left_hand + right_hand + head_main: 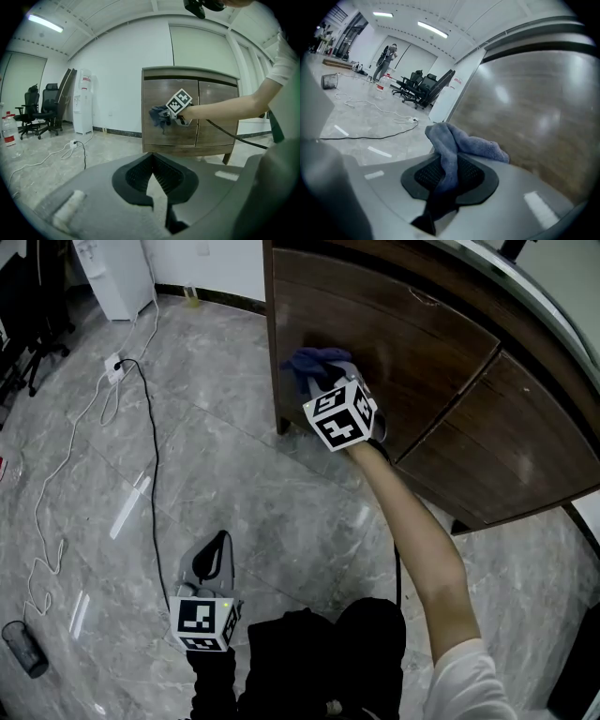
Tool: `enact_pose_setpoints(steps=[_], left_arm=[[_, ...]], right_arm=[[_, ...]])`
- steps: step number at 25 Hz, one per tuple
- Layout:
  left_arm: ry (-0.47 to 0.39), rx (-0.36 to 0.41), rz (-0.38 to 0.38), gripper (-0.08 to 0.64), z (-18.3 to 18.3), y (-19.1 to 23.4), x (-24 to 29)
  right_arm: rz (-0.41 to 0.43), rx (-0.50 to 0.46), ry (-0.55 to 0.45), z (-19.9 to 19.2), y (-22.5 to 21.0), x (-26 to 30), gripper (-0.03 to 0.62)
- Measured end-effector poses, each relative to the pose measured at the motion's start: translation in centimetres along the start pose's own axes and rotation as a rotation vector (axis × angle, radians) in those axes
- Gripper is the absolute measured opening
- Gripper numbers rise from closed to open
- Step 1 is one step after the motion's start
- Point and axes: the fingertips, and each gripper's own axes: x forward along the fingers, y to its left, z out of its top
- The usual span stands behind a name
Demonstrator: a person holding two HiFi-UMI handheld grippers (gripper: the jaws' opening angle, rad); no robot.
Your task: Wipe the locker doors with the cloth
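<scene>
A low dark-wood locker [441, 362] with two doors stands on short legs. My right gripper [323, 381] is shut on a blue cloth [314, 360], and the cloth is pressed against the left door [375, 329] near its left edge. In the right gripper view the cloth [459, 145] bunches out of the jaws beside the brown door [534, 117]. In the left gripper view the locker [190, 115], the cloth [159, 116] and the right gripper [174, 114] lie straight ahead. My left gripper [216, 563] hangs low over the floor, shut and empty; its jaws [154, 187] meet.
Grey marble floor [206, 474] spreads left of the locker. A black cable [153, 474] and a white cord with a power strip [112, 367] run across it. A white appliance [117, 273] stands at the far wall. Office chairs [42, 110] and a person [386, 61] are far off.
</scene>
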Motion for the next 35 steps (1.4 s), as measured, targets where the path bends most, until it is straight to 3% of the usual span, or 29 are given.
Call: enact_pose_setpoints(steps=[21, 30, 35], left_arm=[[-0.015, -0.005, -0.006, 0.0, 0.7, -0.6, -0.4], [-0.016, -0.003, 0.002, 0.0, 1.0, -0.2, -0.6], [-0.005, -0.001, 0.009, 0.0, 0.6, 0.3, -0.8]], right_arm=[[-0.111, -0.015, -0.21, 15.2, -7.7, -5.2, 0.089], [-0.144, -0.029, -0.252, 18.8, -8.7, -5.0, 0.089], [-0.14, -0.022, -0.26, 18.3, -7.6, -3.8, 0.089]])
